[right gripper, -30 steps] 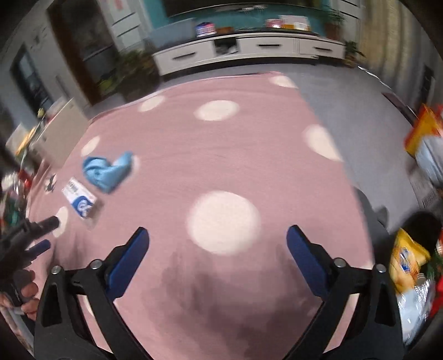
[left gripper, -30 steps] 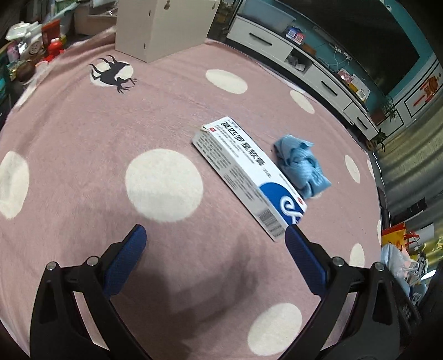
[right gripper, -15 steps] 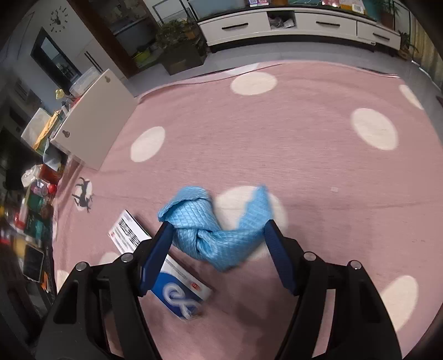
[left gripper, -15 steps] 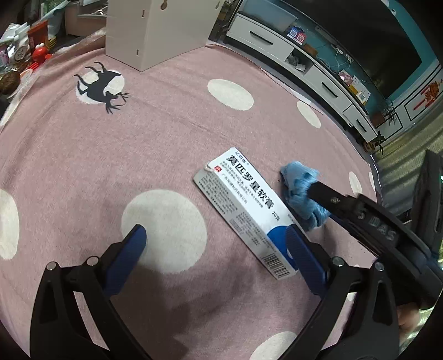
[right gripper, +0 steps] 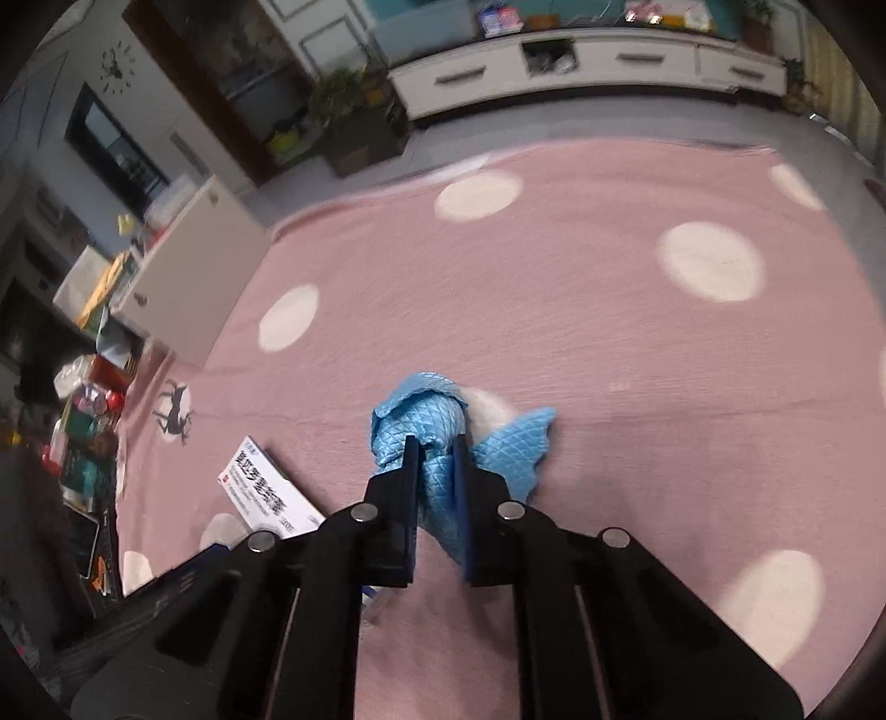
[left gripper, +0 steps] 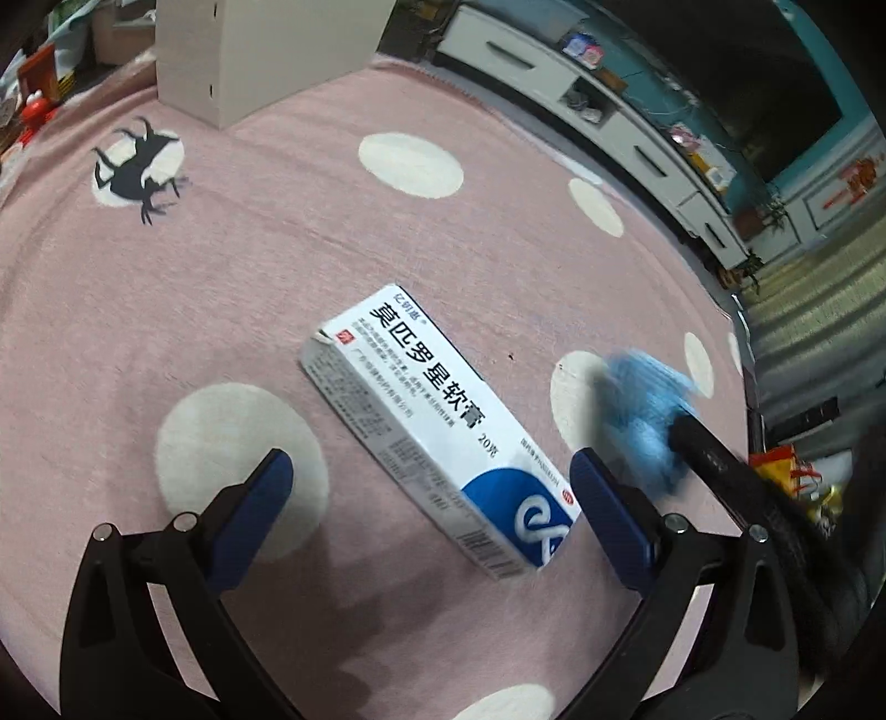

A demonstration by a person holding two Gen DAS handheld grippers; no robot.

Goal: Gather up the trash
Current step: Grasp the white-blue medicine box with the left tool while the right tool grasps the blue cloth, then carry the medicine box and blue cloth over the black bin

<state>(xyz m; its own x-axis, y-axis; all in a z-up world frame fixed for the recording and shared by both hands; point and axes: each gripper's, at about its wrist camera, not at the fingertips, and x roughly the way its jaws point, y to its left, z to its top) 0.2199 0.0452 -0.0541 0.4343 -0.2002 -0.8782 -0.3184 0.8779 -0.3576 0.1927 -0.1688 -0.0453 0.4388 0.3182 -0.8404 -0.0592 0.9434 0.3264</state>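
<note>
Right gripper point(right gripper: 434, 451) pinching a crumpled light-blue quilted cloth point(right gripper: 443, 426), black fingers point(right gripper: 408, 471) pressed in on both sides of the bunched fabric, one loose corner flaring out to the right. Seen from the left wrist as a blurred blue mass point(left gripper: 645, 410) at the tip of a black finger, over or just beside a white dot of the pink polka-dot carpet point(left gripper: 277, 266); whether lifted clear of the pile or touching it, hard to tell through the blur. Left gripper point(left gripper: 423, 487) spread wide, blue-padded fingers point(left gripper: 260, 498) well apart, hovering low over the carpet with nothing between the pads. Directly ahead of that spread claw, a long white-and-blue cardboard medicine box point(left gripper: 437, 426) printed with Chinese characters, lying flat on the carpet at a diagonal, its blue-logo end nearest the right-hand pad, not touching either pad as far as can be seen. Same box visible in the right wrist view point(right gripper: 268, 490), to the left of the pinched cloth and apart from it. Farther back on the carpet, a black deer silhouette on a white dot point(left gripper: 138, 171), and beyond it a beige cabinet point(left gripper: 260, 50) standing on the carpet's far edge. Along the wall, a long white low TV console with drawers point(right gripper: 587, 61).
</note>
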